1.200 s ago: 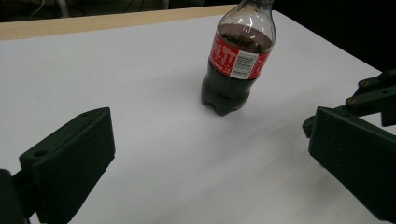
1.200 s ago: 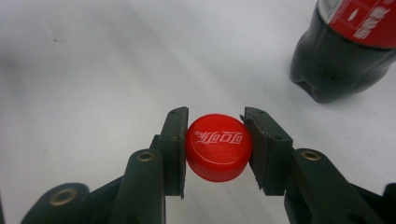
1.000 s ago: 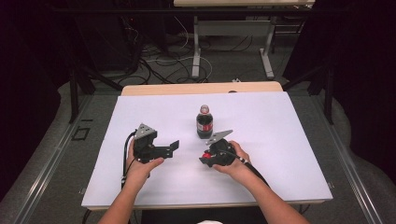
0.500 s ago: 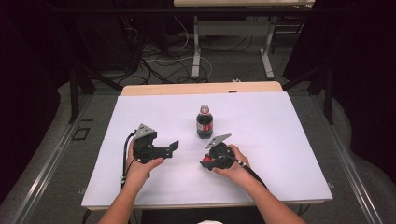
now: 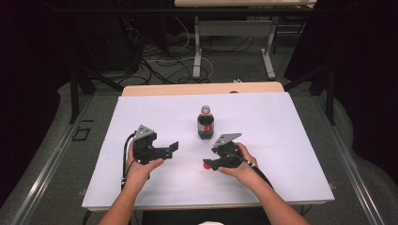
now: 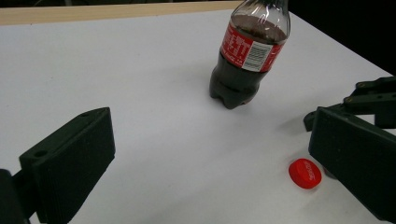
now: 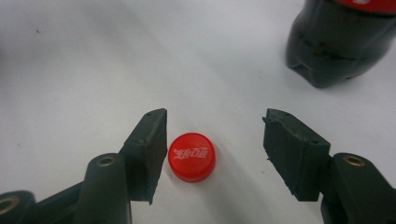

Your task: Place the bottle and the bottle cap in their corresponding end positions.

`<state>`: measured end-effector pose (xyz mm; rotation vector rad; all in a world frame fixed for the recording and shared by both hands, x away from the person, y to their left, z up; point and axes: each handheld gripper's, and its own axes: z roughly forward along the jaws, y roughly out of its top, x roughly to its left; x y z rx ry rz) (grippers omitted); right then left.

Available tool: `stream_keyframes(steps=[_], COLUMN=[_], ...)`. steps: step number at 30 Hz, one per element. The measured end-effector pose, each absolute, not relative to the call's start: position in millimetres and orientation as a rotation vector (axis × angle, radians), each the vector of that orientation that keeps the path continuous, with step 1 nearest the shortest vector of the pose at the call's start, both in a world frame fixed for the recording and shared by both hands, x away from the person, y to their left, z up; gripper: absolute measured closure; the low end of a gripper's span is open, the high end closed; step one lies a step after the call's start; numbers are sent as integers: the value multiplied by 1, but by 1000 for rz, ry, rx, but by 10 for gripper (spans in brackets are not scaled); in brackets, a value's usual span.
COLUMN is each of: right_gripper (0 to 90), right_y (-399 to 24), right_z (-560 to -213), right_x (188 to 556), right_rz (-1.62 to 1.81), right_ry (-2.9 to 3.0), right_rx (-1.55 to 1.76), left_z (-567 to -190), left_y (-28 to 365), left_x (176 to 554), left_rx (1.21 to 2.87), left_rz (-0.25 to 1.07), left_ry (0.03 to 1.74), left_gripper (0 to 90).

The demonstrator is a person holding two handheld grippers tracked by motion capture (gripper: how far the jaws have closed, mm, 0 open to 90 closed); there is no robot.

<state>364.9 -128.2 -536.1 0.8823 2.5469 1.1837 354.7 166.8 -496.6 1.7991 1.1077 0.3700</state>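
A small cola bottle [image 5: 205,125] with a red label stands upright mid-table. A loose red cap [image 7: 192,157] lies flat on the white table [image 5: 281,140], in front of the bottle. My right gripper [image 7: 217,149] is low over the cap. Its jaws have just been opening and now stand apart, the cap between them close against the left pad [image 7: 152,144] and well clear of the right one. In the high view the right gripper [image 5: 210,163] sits at the cap [image 5: 206,166]. My left gripper [image 6: 210,163] is wide open and holds nothing, aimed toward the bottle [image 6: 247,56] and cap [image 6: 305,173].
The white sheet covers a wooden tabletop whose far edge [image 5: 202,88] shows behind the bottle. Beyond it are cables and table legs [image 5: 197,42] on a dark floor. Both forearms enter from the near edge.
The right gripper has drawn slightly toward the near edge. Its jaws, shut at the red cap before, now stand apart with the cap on the table. The left gripper stayed put.
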Motion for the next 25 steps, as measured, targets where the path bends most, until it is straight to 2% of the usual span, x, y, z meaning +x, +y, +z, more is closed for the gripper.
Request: stream_keyframes(steps=[8, 13, 16, 22, 25], right_gripper=[339, 200, 154, 148, 113], right_y=[-168, -198, -215, -236, -243], right_z=[-527, -521, -517, -512, -513], right_x=[368, 372, 375, 372, 370], right_rz=[1202, 1235, 1228, 1210, 1196], right_ry=[2460, 2315, 2253, 2199, 2178], right_rx=[1095, 1197, 1237, 1270, 1277], left_z=[-498, -499, -500, -503, -504], left_y=[169, 173, 175, 181, 182], left_x=[356, 357, 358, 360, 362], left_rx=[1796, 1789, 1781, 1797, 1799], left_rz=[377, 378, 380, 373, 370], left_ry=[1125, 1140, 1149, 1167, 1183], left_gripper=[8, 8, 8, 8, 7])
